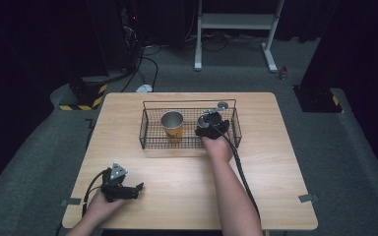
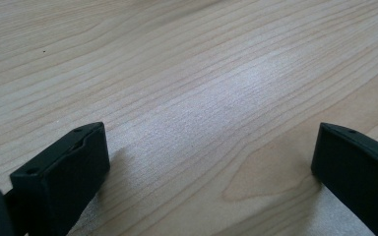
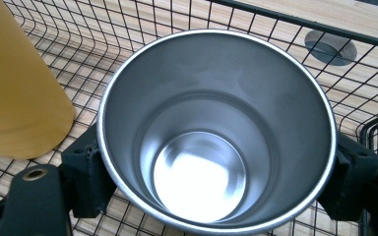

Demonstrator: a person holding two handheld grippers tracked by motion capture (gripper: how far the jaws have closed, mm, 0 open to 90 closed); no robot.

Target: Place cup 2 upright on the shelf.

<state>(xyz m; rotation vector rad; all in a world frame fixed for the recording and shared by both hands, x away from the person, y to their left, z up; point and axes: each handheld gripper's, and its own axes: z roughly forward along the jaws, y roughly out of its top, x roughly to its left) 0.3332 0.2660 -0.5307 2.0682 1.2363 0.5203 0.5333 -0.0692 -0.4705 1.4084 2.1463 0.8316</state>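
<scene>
A black wire basket (image 1: 147, 125) stands at the back middle of the wooden table (image 1: 177, 177). Inside it, on the left, an orange cup (image 1: 173, 126) with a steel rim stands upright; its orange side (image 3: 15, 93) shows in the right gripper view. My right gripper (image 1: 209, 123) reaches into the basket's right half, and its jaws are shut around an upright steel cup (image 3: 216, 132), open end up and nothing in it. My left gripper (image 1: 139, 188) rests low over the table's front left, jaws wide apart with bare wood (image 2: 202, 98) between them.
A round grey cable hole (image 1: 222, 104) sits in the tabletop just behind the basket (image 3: 128, 29), also seen as a grey disc (image 3: 330, 46). Beyond the table are a white desk frame (image 1: 236, 29), cables on the carpet, and yellow-black striped stand bases (image 1: 86, 96).
</scene>
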